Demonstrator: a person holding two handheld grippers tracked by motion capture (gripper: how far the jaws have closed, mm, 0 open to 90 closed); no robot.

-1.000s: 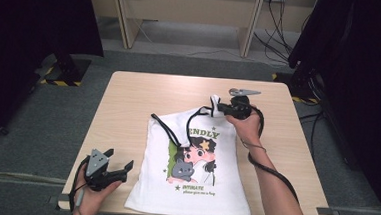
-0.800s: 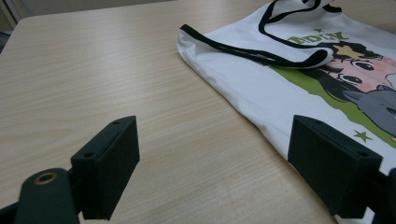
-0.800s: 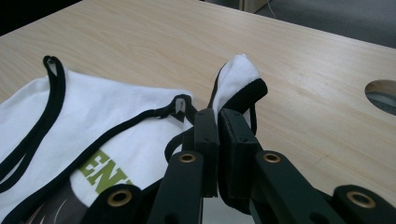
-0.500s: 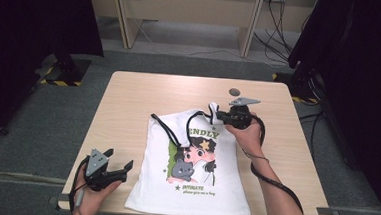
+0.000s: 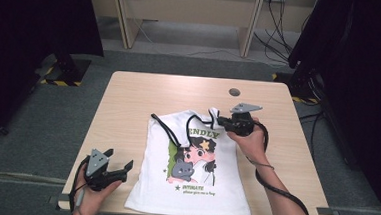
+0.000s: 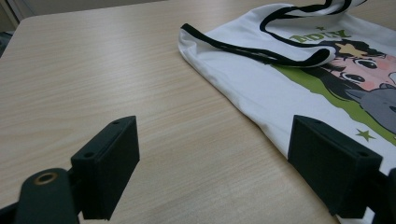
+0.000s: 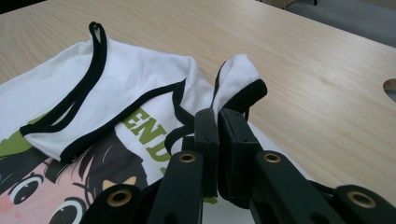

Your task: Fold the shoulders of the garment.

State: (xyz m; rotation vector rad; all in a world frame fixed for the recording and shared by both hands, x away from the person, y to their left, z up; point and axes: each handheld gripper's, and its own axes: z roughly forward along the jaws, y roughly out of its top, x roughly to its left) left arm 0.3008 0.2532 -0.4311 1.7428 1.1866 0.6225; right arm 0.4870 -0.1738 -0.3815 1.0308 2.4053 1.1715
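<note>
1. Left gripper [image 5: 119, 169]: jaws wide apart, holding nothing. It sits low at the table's near-left corner, just beside the shirt's left side edge. In the left gripper view the right-hand jaw overlaps the white fabric near the hem; contact can't be confirmed.
2. T-shirt [image 5: 193, 188]: white w/ black trim and a cartoon print, lying face up at table centre, hem toward the person. Left shoulder area is folded over the chest; black-edged strap [image 6: 261, 49] lies across the print.
3. Right gripper [image 7: 217, 121]: jaws narrow, pinched on the shirt's right shoulder strap [image 7: 240, 74], which stands up a little off the table [image 5: 129, 98].
4. Handling, judged: light, limp knit, no stiffness; it will drape and drag, not slide as one piece. Low fragility, but the thin trim may stretch if pulled hard.
5. Grip points, judged: take seams, trim or corners, since doubled fabric holds better than a single layer. Left gripper's nearest good spot is the side edge near the hem corner.
6. Risk: a one-handed lift will bunch the print side.
</note>
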